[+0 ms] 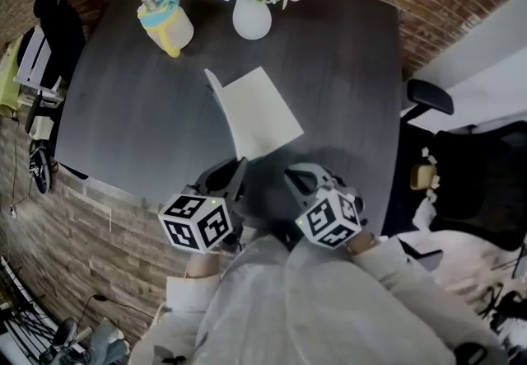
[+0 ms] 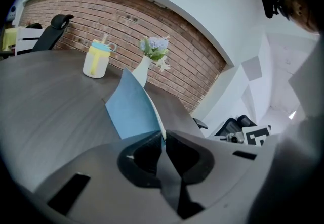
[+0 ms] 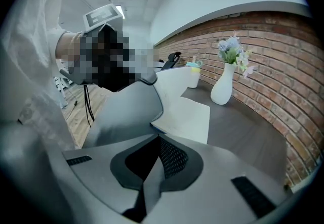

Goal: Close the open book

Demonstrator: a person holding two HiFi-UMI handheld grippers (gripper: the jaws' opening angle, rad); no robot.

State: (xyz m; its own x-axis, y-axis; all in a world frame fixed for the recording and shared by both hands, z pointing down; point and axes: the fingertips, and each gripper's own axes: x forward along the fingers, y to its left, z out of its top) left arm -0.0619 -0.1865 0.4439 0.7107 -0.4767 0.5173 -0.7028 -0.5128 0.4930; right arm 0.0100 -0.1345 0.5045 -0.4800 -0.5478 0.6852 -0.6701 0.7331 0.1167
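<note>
Presently, the jaws of the left gripper (image 2: 163, 142) are clamped on the raised cover (image 2: 132, 109) of the book (image 1: 262, 112); those of the right gripper (image 3: 154, 142) are together, empty. Folding the cover shut remains.

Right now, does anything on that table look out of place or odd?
Only the book: its blue cover stands upright instead of lying flat, pinched at its edge in the left claw. The yellow cup and the white vase stand upright; nothing looks spilled or broken.
</note>
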